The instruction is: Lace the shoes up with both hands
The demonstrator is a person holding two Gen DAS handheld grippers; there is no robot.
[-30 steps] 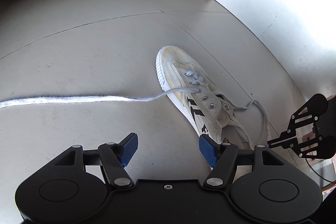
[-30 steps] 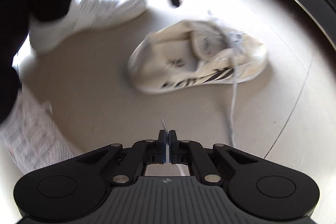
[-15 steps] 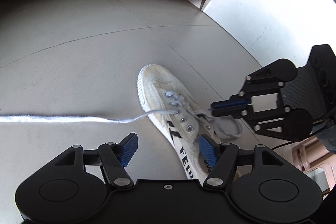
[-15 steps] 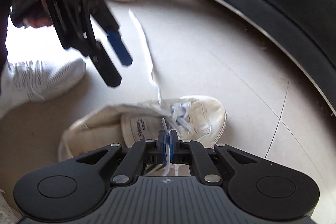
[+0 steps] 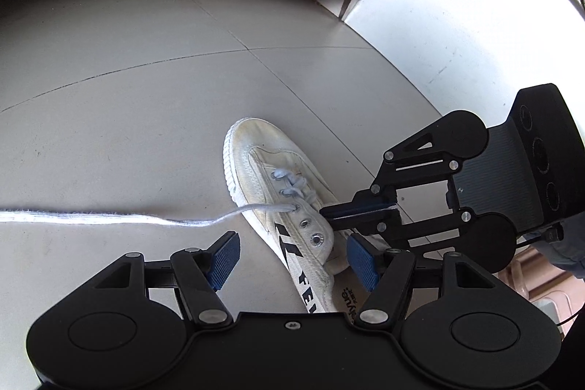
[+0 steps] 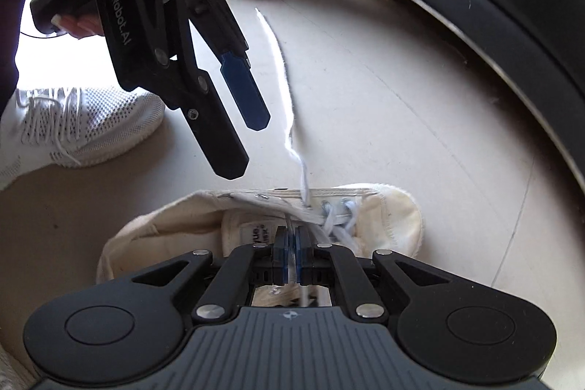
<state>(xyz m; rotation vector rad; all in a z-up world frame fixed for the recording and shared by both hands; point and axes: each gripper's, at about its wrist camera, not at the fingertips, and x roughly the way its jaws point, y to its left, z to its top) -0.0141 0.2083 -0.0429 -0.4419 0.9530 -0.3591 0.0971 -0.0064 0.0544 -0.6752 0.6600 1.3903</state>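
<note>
The white shoe (image 5: 281, 207) lies on the tiled floor (image 5: 146, 119), toe pointing away from the left gripper (image 5: 292, 258), whose fingers stand apart over its heel end. The right gripper (image 6: 291, 254) is clamped on the lace (image 6: 289, 233) (other end trailing across the floor).
</note>
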